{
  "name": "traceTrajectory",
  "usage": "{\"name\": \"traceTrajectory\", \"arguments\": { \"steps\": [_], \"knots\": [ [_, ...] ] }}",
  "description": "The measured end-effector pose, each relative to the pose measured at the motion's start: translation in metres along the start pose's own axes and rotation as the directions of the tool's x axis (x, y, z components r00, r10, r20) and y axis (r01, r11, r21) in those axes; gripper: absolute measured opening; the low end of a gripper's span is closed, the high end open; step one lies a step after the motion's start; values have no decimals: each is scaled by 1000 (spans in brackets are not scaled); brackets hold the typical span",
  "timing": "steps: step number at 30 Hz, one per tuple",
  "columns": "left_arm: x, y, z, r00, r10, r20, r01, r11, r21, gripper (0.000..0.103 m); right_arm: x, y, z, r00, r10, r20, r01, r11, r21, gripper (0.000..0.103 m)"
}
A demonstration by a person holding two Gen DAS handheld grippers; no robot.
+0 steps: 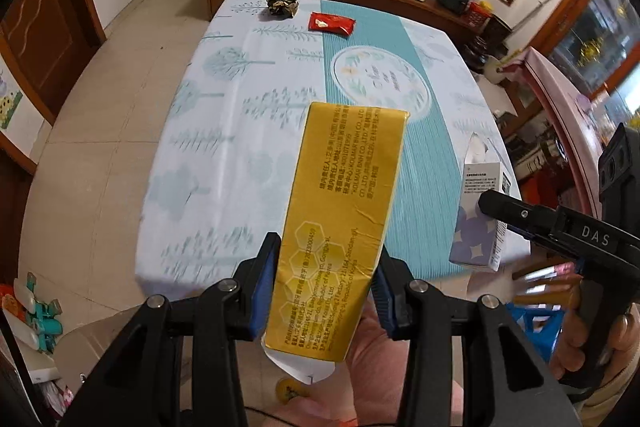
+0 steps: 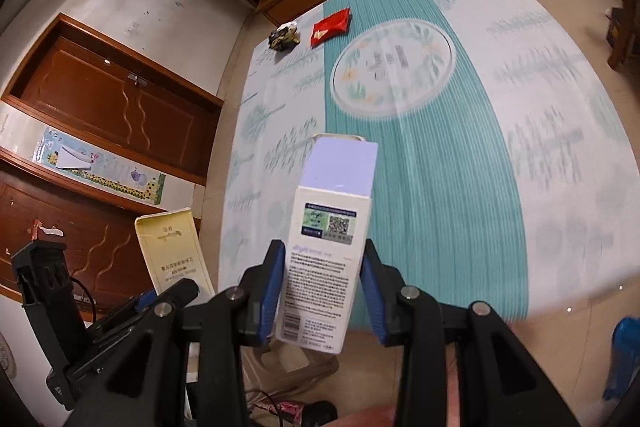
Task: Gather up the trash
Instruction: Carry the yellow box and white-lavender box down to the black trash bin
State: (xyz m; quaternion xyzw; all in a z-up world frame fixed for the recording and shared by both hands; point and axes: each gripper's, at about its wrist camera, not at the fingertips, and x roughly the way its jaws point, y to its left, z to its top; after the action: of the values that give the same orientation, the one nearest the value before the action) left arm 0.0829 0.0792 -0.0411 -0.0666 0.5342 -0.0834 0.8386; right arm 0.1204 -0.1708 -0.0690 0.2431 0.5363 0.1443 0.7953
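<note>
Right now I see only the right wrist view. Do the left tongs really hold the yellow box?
Observer: Yes. The left tongs are shut on the yellow box, with a blue pad pressing each side.
Operator: Is its lower end closed?
Observer: No. A white flap hangs open below the pads.
Operator: What is on the far side of my white box?
Observer: The white box has a purple face with pale stars.
</note>
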Motion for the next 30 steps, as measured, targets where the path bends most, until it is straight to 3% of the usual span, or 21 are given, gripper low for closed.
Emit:
{"name": "traceTrajectory", "arguments": {
  "steps": [9, 16, 23, 30],
  "knots": [
    [-23, 8, -90, 996, -32, -88, 34, 999, 14, 41, -23, 14, -112, 997, -36, -69, 35, 999, -17, 37],
    [2, -7, -130, 983, -45, -176, 47, 999, 4, 41, -24, -2, -158, 987, -93, -135, 87, 995, -47, 37],
    [78, -20, -161, 964, -44, -263, 39, 999, -22, 41, 20, -59, -186, 965, -131, -226, 127, 991, -30, 37],
    [190, -14, -199, 945, -7, -328, -14, 998, -64, 41, 107, -141, -207, 933, -166, -320, 184, 982, 28, 37]
  ]
}}
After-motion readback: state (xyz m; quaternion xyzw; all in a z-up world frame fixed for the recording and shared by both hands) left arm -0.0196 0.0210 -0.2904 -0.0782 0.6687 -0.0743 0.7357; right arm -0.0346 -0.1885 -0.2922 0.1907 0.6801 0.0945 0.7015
